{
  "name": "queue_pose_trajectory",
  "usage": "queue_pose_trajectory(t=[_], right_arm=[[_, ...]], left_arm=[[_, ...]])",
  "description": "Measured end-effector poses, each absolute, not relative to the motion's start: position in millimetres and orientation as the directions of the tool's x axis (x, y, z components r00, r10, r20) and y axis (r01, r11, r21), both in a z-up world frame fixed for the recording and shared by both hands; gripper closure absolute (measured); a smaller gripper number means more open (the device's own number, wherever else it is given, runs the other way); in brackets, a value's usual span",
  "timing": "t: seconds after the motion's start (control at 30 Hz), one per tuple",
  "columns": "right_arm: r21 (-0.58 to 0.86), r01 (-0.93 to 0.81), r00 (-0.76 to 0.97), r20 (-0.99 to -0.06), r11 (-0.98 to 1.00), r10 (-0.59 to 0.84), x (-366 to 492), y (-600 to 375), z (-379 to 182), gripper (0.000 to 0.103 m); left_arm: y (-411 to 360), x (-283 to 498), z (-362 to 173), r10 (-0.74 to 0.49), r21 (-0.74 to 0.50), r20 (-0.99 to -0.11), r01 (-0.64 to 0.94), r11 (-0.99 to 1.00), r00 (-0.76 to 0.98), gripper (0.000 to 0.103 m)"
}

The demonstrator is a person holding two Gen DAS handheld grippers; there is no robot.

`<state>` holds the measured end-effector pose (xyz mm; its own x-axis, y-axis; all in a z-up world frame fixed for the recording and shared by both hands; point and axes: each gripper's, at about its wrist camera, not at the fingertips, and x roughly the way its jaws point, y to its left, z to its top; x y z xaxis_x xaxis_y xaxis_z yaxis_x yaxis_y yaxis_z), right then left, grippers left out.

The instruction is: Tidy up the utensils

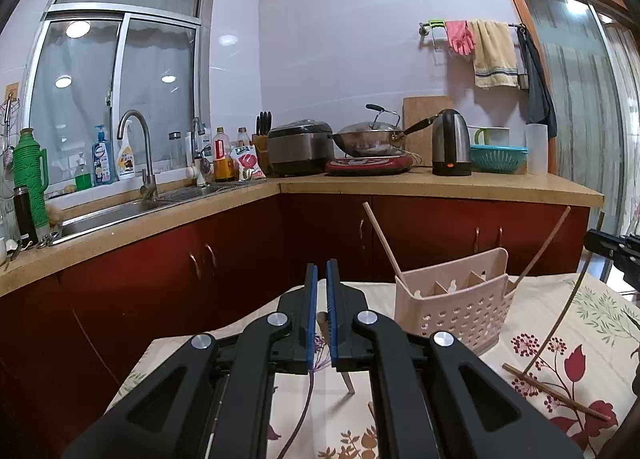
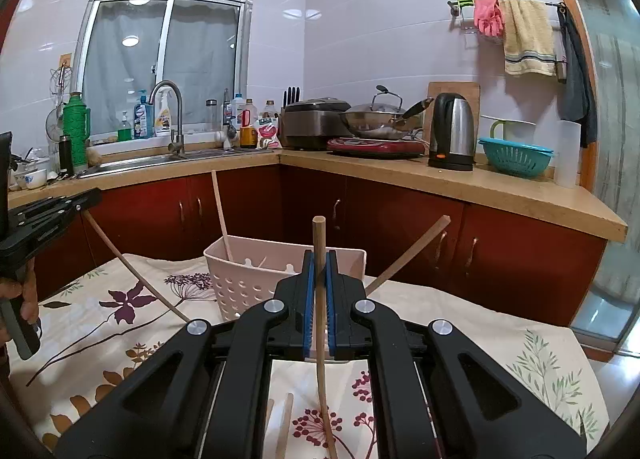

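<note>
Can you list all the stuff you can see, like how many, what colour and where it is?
basket: one, pale pink, on the flowered cloth
chopsticks: several, light wood; one in the right gripper, one leaning in the basket, one lying on the cloth
kettle: one, silver and black, on the counter
wok: one, silver, on the red cooker
colander: one, teal, counter's right end
flask: one, green, by the sink
towel: one, yellow, on the wall rail
left gripper: black, blue pads, nearly closed
right gripper: black, blue pads, pinching a chopstick
</note>
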<state>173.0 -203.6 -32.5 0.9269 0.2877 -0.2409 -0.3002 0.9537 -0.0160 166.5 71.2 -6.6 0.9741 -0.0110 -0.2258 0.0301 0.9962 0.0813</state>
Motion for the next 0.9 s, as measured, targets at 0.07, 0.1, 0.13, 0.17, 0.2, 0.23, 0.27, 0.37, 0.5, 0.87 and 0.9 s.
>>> queue_pose_trajectory(t=[0.07,0.1,0.13,0.17,0.2,0.23,0.27,0.37,0.5,0.87,0.9], right_arm=[[-0.018,-0.302,0.926,-0.241,0.953,0.289,175,-202,-33,0.097],[-0.018,-0.303,0.926,-0.242,0.953,0.289,177,-202,-33,0.097],[-0.018,-0.303,0.926,-0.242,0.953,0.29,176,-202,-32,0.097],[-0.018,-0.303,0.926,-0.242,0.953,0.29,178,-201,-32,0.097],[-0.019,-0.303,0.926,-0.242,0.953,0.29,179,-201,-32,0.097],[-0.021,-0.304,0.926,-0.242,0.953,0.29,180,-200,-32,0.097],[-0.023,-0.304,0.926,-0.241,0.952,0.29,180,-199,-32,0.097],[-0.029,-0.305,0.926,-0.24,0.952,0.29,181,-196,-32,0.097],[-0.03,-0.306,0.926,-0.24,0.952,0.29,182,-195,-32,0.097],[-0.037,-0.304,0.928,-0.239,0.952,0.287,184,-193,-31,0.097],[-0.037,-0.303,0.928,-0.239,0.952,0.286,184,-192,-31,0.097]], left_arm=[[72,170,-6,-0.01,0.076,-0.22,0.027,0.997,0.975,0.098],[72,172,-6,-0.008,0.074,-0.215,0.024,0.997,0.977,0.098],[73,174,-6,-0.008,0.072,-0.211,0.024,0.997,0.978,0.097],[73,175,-5,-0.009,0.068,-0.206,0.024,0.997,0.978,0.097],[73,177,-5,-0.012,0.062,-0.201,0.025,0.998,0.98,0.097],[74,178,-5,-0.014,0.055,-0.195,0.026,0.998,0.981,0.097],[74,179,-4,-0.02,0.049,-0.19,0.03,0.998,0.982,0.097],[76,181,-5,-0.026,0.035,-0.171,0.033,0.999,0.985,0.097],[75,181,-7,-0.04,0.038,-0.144,0.046,0.998,0.989,0.097],[85,197,-33,-0.035,-0.02,-0.198,0.032,0.999,0.98,0.096],[86,198,-36,-0.035,-0.02,-0.198,0.031,0.999,0.98,0.102]])
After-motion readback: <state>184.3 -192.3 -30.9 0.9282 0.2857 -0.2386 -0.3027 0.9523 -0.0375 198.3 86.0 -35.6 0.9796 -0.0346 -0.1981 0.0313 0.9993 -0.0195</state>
